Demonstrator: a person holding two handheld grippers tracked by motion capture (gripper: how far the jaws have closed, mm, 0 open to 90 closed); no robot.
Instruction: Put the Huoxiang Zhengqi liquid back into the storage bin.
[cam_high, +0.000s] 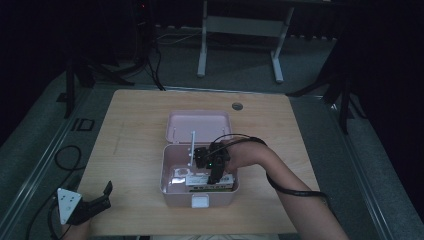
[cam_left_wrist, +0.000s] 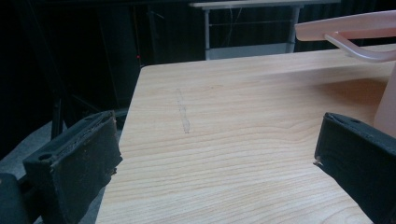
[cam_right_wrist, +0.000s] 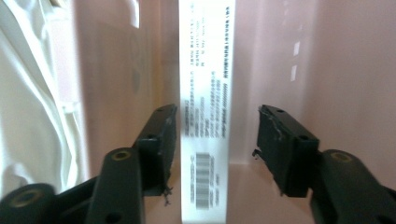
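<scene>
Right tongs (cam_right_wrist: 212, 140) stand apart around a white carton (cam_right_wrist: 205, 93) inside the pink box (cam_high: 170, 187); left tongs (cam_left_wrist: 215, 158) gape over the tabletop (cam_left_wrist: 233, 116).

Unreadable print, barcode on white box (cam_right_wrist: 205, 116)

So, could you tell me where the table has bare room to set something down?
The table is bare between its left edge and the pink box, and between the box and its right edge. The box's front is crowded with packets and the right gripper.
</scene>
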